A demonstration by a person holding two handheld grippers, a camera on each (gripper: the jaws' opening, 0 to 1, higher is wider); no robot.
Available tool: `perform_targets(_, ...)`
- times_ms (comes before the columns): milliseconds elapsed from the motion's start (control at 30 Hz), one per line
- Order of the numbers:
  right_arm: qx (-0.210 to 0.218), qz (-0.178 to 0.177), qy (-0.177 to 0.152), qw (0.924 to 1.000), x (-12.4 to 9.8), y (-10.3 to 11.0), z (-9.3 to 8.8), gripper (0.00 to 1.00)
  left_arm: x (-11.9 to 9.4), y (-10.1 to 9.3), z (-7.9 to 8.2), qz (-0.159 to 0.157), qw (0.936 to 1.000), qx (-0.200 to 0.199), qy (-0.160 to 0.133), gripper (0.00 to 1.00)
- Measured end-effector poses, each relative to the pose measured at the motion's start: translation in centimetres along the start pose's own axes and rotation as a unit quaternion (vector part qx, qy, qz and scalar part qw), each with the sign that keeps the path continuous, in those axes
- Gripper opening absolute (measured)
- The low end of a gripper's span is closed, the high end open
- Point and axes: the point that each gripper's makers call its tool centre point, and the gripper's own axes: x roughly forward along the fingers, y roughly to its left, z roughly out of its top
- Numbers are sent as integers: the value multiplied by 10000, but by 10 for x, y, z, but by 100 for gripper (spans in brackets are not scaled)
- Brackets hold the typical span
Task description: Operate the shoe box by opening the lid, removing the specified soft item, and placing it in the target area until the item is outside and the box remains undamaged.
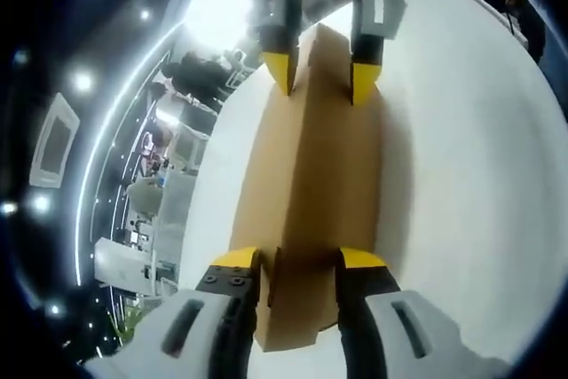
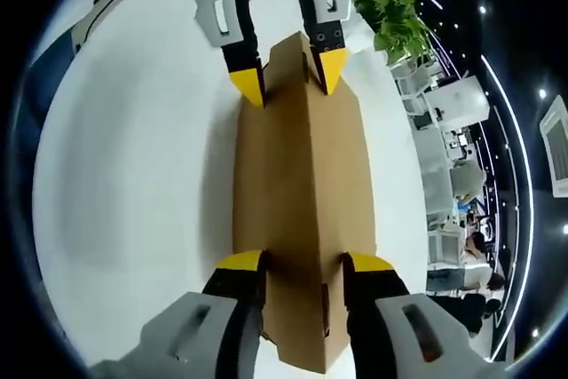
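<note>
A brown cardboard shoe box (image 1: pixel 306 193) lies on a round white worktop (image 1: pixel 461 175), near its middle. The lid is on and closed.

In the left gripper view, the left tongs (image 1: pixel 297 264) come up from the bottom. Their two yellow tips sit on both sides of the near end of the box, touching it or almost touching it. They look closed on that end of the box. At the far end, the right tongs (image 1: pixel 321 75) come down from the top and their yellow tips hug the other end the same way.

In the right gripper view, it is the other way round. The right tongs (image 2: pixel 306 265) are at the bottom, with their tips pressed on the two sides of the shoe box (image 2: pixel 302 184). The left tongs (image 2: pixel 290 73) are at the far end of the box.

The left gripper view shows a dim room past the worktop edge, with small ceiling lights (image 1: pixel 82 82) and some people (image 1: pixel 200 73) far off. The right gripper view shows a green plant (image 2: pixel 390 11) beyond the worktop (image 2: pixel 133 175) and white desks (image 2: pixel 448 157) in a row.
</note>
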Motion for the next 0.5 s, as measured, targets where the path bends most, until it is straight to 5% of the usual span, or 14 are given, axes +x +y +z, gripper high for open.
perform_targets(500,77,9,56,10000,-1,-8,2,32,-1,9,1,-2,9999,-145,66,32)
